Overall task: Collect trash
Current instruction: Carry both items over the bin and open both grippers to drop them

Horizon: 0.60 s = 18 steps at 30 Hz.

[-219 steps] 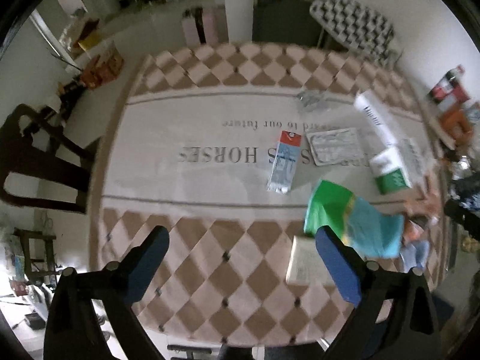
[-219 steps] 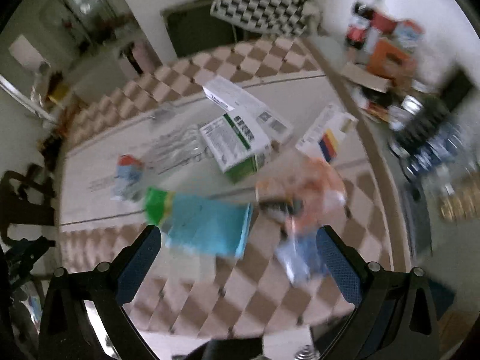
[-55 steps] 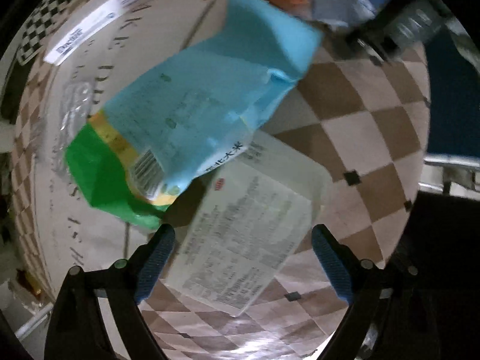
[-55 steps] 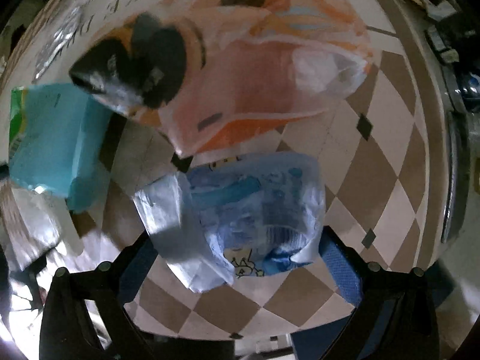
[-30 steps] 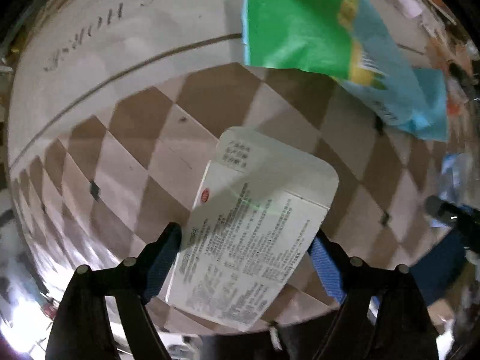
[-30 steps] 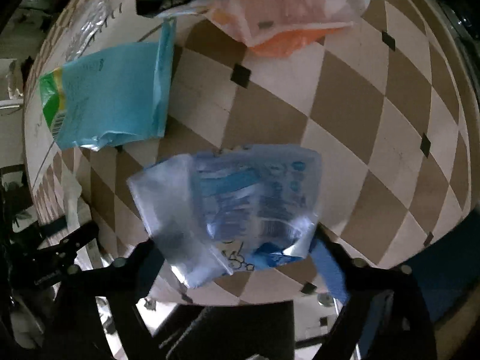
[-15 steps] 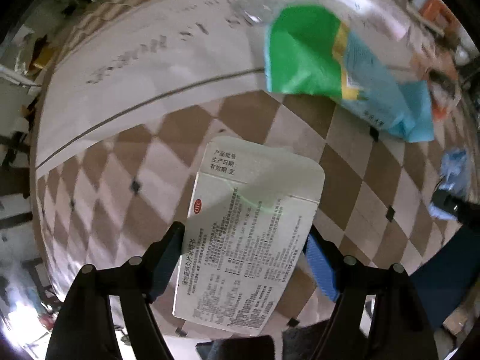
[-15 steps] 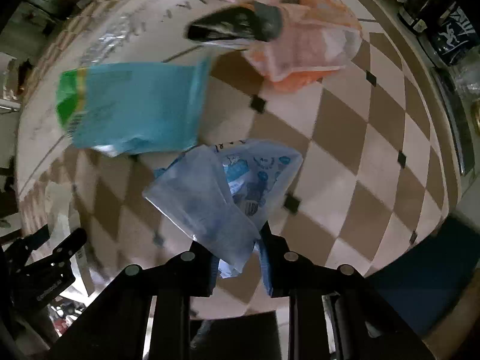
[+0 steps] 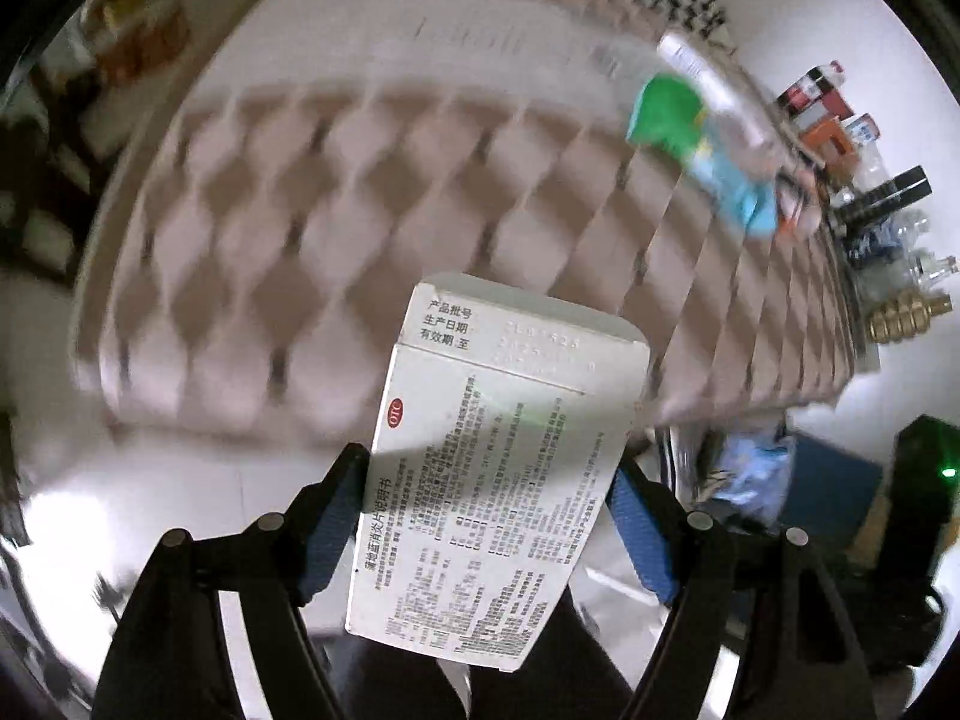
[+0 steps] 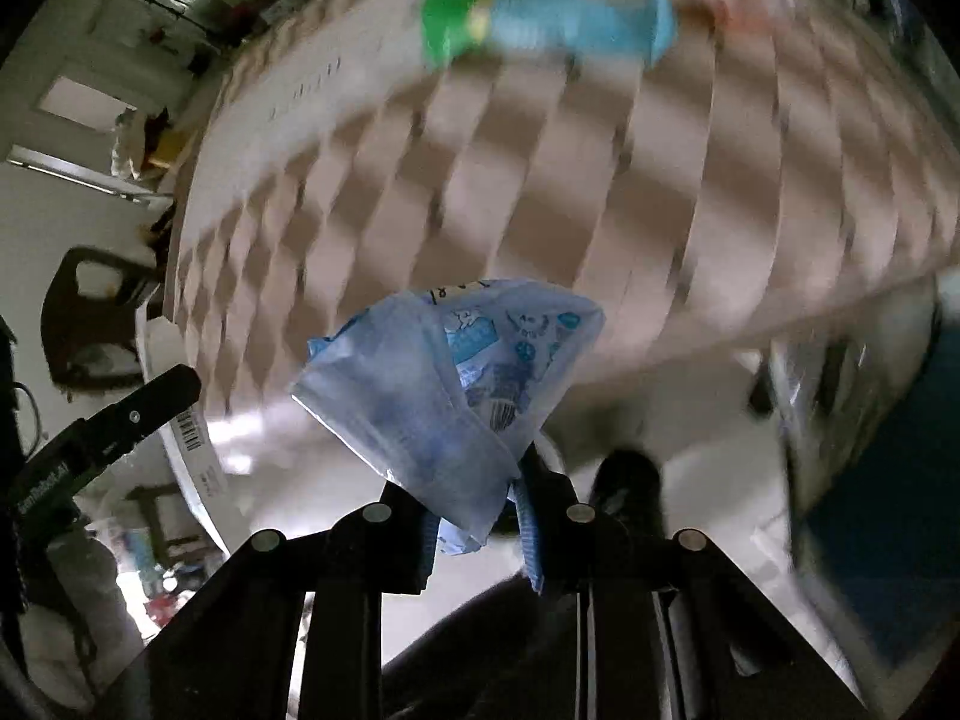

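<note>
Motion blur smears the checkered tablecloth [image 9: 372, 192] and its lettering — unreadable. The green-and-blue bag [image 10: 540, 12] is streaked. The white box [image 9: 498, 480] hides the left gripper's [image 9: 489, 516] inner pads — its small print is illegible.

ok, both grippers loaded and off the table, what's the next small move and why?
Probably carry both loads to a bin, none is in view. The left gripper has its jaws shut on the white printed medicine box; the right gripper pinches the crumpled pale blue plastic wrapper. The green-and-blue snack bag remains on the table.
</note>
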{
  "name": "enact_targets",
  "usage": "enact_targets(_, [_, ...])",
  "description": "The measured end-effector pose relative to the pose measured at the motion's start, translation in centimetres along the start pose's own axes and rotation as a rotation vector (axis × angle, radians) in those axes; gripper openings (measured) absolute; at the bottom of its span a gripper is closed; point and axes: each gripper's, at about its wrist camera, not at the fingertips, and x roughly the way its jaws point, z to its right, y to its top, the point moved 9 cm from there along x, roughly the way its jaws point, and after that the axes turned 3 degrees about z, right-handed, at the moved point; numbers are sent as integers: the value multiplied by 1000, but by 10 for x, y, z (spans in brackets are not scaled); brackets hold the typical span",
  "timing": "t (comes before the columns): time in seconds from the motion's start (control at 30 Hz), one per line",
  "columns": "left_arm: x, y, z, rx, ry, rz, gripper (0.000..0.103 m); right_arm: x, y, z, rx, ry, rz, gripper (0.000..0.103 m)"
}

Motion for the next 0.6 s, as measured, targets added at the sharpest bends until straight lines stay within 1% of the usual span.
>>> enact_targets(0.07, [6, -38, -17, -43, -24, -70, 76, 22, -36, -5, 21, 19, -54, 23])
enact_targets(0.1, [23, -58, -32, -76, -32, -110, 76, 39, -59, -3, 31, 17, -94, 23])
enact_targets(0.13, [29, -69, -39, -89, -37, -129, 76, 58, -79, 2, 43, 11, -131, 23])
enact_targets(0.17, [50, -77, -47, -104, -41, -155, 76, 73, -90, 2, 51, 8, -153, 23])
enact_targets(0.2, [72, -89, -59, -123, -47, -186, 76, 96, -102, 9, 71, 7, -186, 23])
enact_targets(0.23, [90, -97, -68, -144, -52, -205, 76, 117, -105, 13, 91, 13, -213, 23])
enact_targets(0.27, [112, -104, -79, -168, -58, -223, 76, 139, -117, 15, 111, 22, -237, 23])
enact_targets(0.3, [147, -115, -92, -196, -78, -280, 76, 163, -127, 23, 129, 13, -256, 23])
enact_targets(0.33, [166, -121, -99, -219, -91, -314, 77, 185, -132, 24, 136, 10, -271, 23])
enact_targets(0.37, [191, -128, -109, -255, -107, -351, 77, 215, -141, 32, 140, 10, -289, 23])
enact_targets(0.4, [218, -133, -121, -286, -122, -375, 77, 235, -143, 39, 140, -3, -295, 23])
enact_targets(0.47, [263, -142, -142, -313, -123, -402, 78, 293, -145, 41, 135, -2, -317, 23])
enact_targets(0.5, [272, -149, -154, -322, -113, -401, 78, 326, -147, 46, 135, -12, -334, 24])
enact_targets(0.53, [290, -152, -165, -330, -99, -398, 83, 342, -145, 53, 136, -12, -346, 24])
enact_targets(0.57, [303, -157, -174, -340, -95, -399, 88, 370, -147, 55, 141, 5, -360, 24])
enact_targets(0.6, [314, -160, -179, -351, -93, -402, 99, 396, -145, 53, 138, 19, -368, 24])
